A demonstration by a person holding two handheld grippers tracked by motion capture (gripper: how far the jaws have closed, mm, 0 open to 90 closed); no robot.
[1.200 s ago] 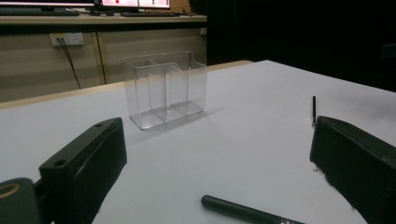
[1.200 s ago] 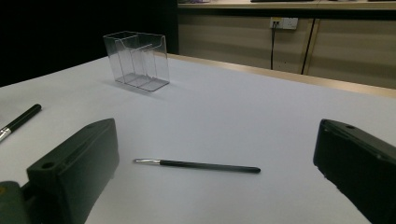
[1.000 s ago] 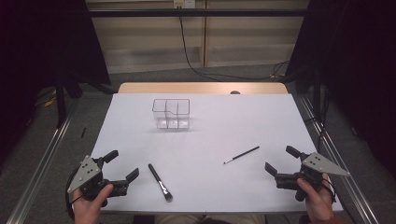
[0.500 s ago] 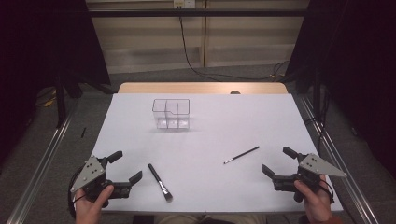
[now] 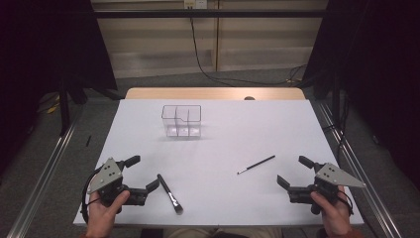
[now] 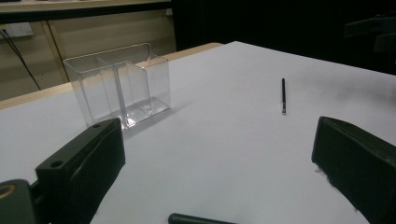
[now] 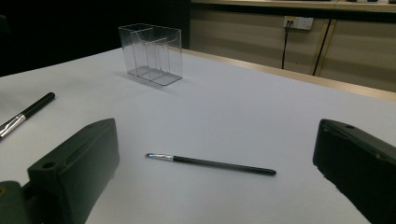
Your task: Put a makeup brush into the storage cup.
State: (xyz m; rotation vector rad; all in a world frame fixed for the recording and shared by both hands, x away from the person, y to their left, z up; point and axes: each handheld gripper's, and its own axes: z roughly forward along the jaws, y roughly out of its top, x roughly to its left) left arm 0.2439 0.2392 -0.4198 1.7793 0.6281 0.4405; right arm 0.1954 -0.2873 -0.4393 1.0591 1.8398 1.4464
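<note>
High view, left gripper: the left gripper (image 5: 140,174) rests low at the near left corner of the white table (image 5: 237,129), fingers spread wide and holding nothing.
Thick brush: the thick black makeup brush with a silver ferrule (image 5: 169,193) lies flat just beside the nearer left finger, handle tip closest to it, bristles toward the table's near edge.
Step for the left: slide forward so the fingers straddle the handle across its length, then close on the middle of the shaft (a grip near the bristle end would likely let it tip).
Organizer: the clear plastic compartmented box (image 5: 182,120) stands upright and empty toward the far side, well apart from both brushes.
Thin brush: the slim black liner brush with a fine tip (image 5: 255,164) lies flat between the middle of the table and the right gripper, angled; in the right gripper view it sits between the two fingers, farther off (image 7: 210,164).
Right gripper: the right gripper (image 5: 293,173) is near the right edge, fingers wide and empty.
Step for the right: come down low and square to the thin shaft, since it is slender and could roll.
</note>
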